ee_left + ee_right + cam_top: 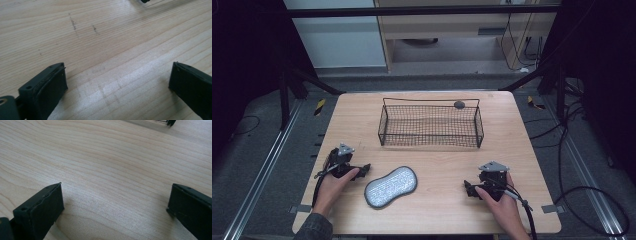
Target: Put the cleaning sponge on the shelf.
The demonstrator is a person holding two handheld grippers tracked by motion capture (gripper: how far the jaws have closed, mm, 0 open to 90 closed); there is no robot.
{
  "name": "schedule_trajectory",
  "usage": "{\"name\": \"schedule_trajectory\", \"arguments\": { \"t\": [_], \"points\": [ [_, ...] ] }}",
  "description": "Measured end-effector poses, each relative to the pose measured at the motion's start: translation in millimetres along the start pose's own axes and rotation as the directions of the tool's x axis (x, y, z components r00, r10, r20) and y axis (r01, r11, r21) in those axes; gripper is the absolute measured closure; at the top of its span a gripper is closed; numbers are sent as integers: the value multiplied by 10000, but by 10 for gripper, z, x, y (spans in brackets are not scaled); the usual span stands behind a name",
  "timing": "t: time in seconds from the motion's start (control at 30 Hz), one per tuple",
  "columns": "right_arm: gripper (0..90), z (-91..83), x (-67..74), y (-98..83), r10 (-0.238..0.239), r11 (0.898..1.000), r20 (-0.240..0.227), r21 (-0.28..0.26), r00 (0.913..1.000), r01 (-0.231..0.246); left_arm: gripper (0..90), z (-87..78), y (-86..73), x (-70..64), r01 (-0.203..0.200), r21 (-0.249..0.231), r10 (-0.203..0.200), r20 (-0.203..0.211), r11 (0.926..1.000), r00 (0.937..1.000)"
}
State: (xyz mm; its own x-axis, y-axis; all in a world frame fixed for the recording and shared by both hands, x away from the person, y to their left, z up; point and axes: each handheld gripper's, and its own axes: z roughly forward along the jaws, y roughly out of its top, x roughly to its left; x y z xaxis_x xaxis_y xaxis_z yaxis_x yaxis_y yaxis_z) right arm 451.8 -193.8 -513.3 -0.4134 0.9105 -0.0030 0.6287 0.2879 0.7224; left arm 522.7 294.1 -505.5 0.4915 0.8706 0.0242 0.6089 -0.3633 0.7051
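The grey pad (390,186) lies flat on the tabletop (532,150), near the wire basket (431,125). Left tool (362,169) and right tool (468,189) flank the pad, jaws spread, gripping nothing. A dark item (459,104) on the basket's far rim is too small to identify.

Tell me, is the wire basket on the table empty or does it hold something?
Empty, it seems. Through the mesh of the wire basket the high view shows bare wood of the table. A small dark round thing sits at its far rim; what it is, I cannot tell.
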Motion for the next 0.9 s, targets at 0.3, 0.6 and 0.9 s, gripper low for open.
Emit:
{"name": "schedule_trajectory", "arguments": {
  "t": [0.3, 0.6, 0.9],
  "points": [
    [4, -16, -5, -15, -111, 9999, -111, 8, 9999, 111, 34, -249, 103, -126, -381, -166, 383, 154, 9991, 9991],
    [3, -19, -8, -18, -152, 9999, -152, 8, 9998, 153, 30, -423, 227, -266, -700, -503, 739, 789, 9963, 9941],
    [4, -21, -10, -21, -182, 9998, -206, 6, 9996, 183, 30, -466, 321, -463, -1420, -331, 1446, 989, 9893, 9845]
  ]
}}
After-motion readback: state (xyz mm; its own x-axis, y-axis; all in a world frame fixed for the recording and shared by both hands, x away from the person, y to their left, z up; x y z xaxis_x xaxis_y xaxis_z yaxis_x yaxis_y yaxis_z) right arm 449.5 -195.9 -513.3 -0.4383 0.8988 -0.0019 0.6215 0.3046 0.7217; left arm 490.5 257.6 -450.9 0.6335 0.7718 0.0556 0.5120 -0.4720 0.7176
